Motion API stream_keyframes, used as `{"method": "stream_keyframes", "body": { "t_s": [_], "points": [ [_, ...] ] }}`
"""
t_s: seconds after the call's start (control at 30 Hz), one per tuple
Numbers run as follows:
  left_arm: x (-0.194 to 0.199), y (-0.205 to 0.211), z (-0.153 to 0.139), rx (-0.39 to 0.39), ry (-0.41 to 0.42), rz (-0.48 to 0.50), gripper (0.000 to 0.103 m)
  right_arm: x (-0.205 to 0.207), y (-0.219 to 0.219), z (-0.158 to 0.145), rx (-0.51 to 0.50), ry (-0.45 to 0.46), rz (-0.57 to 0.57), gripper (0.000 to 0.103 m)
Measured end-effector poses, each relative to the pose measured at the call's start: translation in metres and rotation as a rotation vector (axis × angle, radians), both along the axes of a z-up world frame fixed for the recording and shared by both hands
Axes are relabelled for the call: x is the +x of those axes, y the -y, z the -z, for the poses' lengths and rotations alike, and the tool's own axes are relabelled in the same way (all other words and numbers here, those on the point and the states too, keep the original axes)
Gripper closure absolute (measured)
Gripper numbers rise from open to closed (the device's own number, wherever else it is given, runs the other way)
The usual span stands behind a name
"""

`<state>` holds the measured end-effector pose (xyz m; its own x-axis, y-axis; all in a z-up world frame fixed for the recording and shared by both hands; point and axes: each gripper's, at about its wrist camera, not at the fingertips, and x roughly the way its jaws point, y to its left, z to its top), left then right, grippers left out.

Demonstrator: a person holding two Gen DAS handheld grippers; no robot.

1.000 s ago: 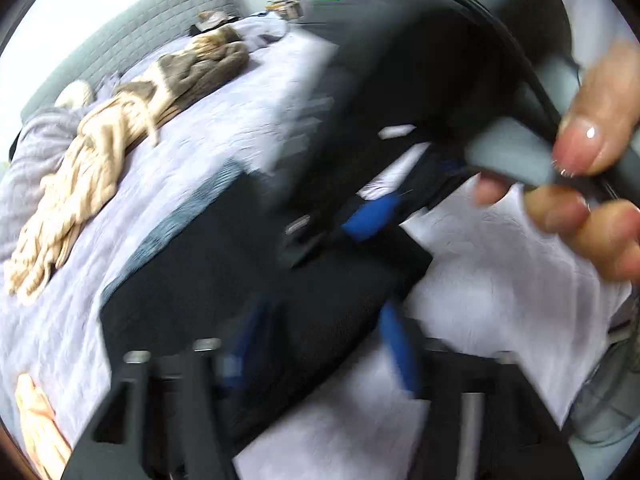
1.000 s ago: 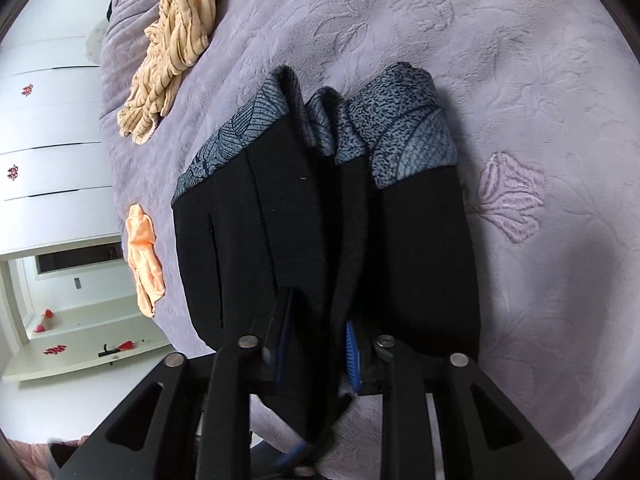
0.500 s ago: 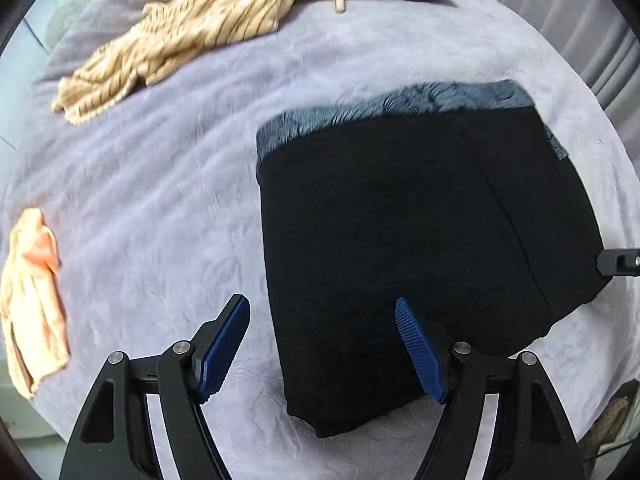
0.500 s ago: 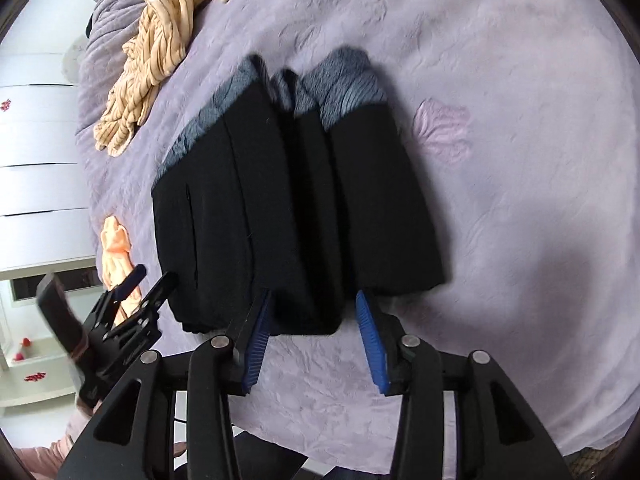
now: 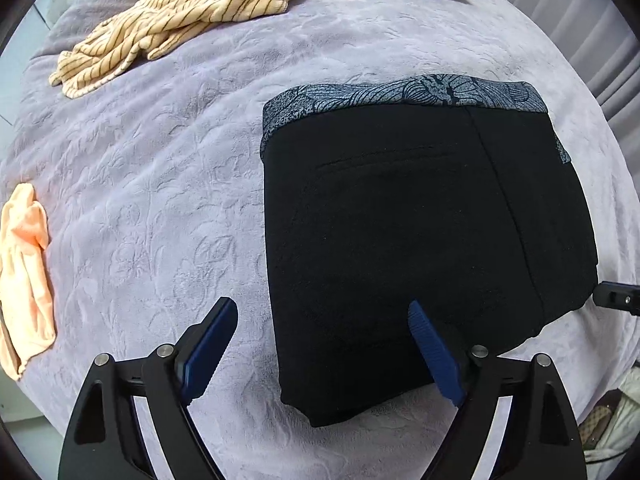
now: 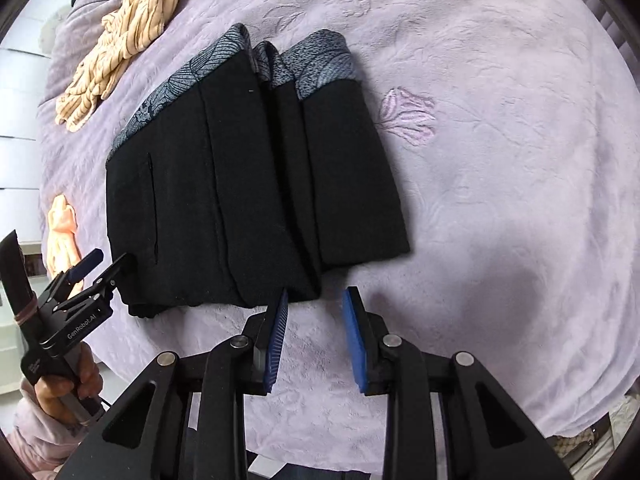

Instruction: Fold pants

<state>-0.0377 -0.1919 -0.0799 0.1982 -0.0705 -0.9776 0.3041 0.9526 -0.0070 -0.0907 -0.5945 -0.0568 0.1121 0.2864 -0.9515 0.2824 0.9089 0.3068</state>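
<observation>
The only readable text is "GenRobot.AI", in white letters on the black body of the left gripper [image 6: 106, 262], seen in the right wrist view. A smaller label lower on its handle is illegible.

The pants [image 5: 420, 240] are plain black with a grey-blue band along the top covered in a leafy line print. The bed [image 5: 160, 168] has a lilac embossed floral cover. There's a cream top with thin dark stripes [image 5: 172, 20], a peach-orange cloth [image 5: 22, 276], and both grippers have blue pads [image 5: 210, 344] on black frames.
</observation>
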Motion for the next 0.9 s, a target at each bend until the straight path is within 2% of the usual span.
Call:
{"method": "stream_keyframes", "body": {
  "t_s": [0.1,0.17,0.27,0.43,0.57,0.9],
  "points": [
    [0.003,0.002,0.002,0.004,-0.001,0.003,0.015,-0.007,0.005,0.001,0.011,-0.005,0.02,0.071],
    [-0.001,0.006,0.002,0.018,-0.001,0.015,0.0,-0.008,0.005,0.001,0.01,-0.007,0.024,0.068],
    [-0.004,0.007,0.0,0.019,-0.005,0.033,0.0,-0.006,0.006,-0.001,0.003,-0.002,0.027,0.058],
    [-0.007,0.005,-0.001,0.016,-0.018,0.027,0.0,-0.006,0.011,-0.007,-0.006,0.016,0.027,0.05],
    [-0.006,0.005,0.0,0.014,-0.03,0.016,0.0,0.003,0.016,-0.013,-0.025,0.042,0.019,0.031],
    [0.004,0.001,0.001,-0.01,-0.05,0.004,0.0,0.018,0.024,-0.012,-0.056,0.06,-0.029,0.031]
  ]
}}
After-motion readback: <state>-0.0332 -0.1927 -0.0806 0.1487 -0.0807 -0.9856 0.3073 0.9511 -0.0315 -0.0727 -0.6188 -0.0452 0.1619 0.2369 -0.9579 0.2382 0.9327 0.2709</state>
